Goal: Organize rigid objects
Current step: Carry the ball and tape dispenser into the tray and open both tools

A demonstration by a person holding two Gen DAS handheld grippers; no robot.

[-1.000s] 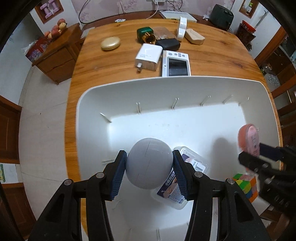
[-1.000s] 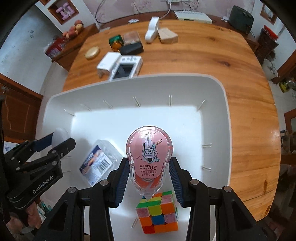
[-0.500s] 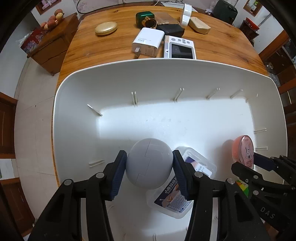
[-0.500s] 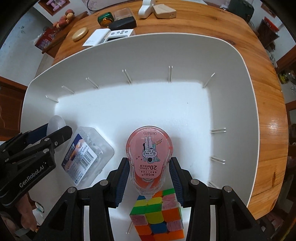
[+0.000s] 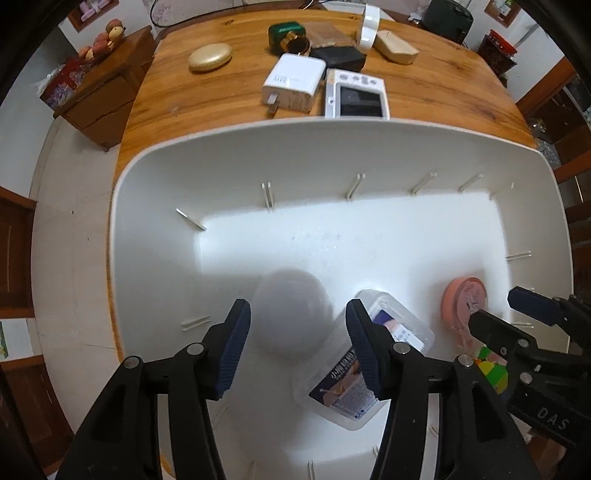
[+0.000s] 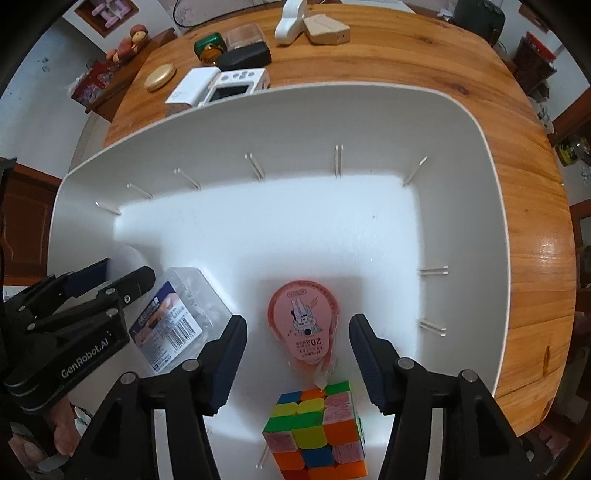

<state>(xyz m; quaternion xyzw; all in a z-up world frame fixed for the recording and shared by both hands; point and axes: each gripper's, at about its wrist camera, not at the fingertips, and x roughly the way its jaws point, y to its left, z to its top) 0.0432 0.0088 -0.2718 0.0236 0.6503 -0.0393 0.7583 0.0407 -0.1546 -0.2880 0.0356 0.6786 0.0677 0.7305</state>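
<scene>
Nearest the right wrist camera, the right gripper (image 6: 297, 360) stands with its jaws spread wide and nothing between the pads, above a multicoloured puzzle cube (image 6: 316, 430) on the floor of the white bin (image 6: 461, 229); just beyond the cube, touching its top edge, lies the pink correction-tape dispenser (image 6: 303, 325), flat and clear of both fingers. To its left rests a clear plastic box (image 6: 177, 317) with a printed label. The left gripper (image 5: 297, 350) is likewise parted and holds nothing; the grey ball (image 5: 291, 314), blurred, sits on the bin floor just past its fingertips, beside the clear box. Beyond the bin's far rim, on the wooden table (image 5: 443, 96), lie a white charger (image 5: 293, 83), a white device with a screen (image 5: 356, 95), a gold oval case (image 5: 209, 56) and a green bottle (image 5: 288, 34)
</scene>
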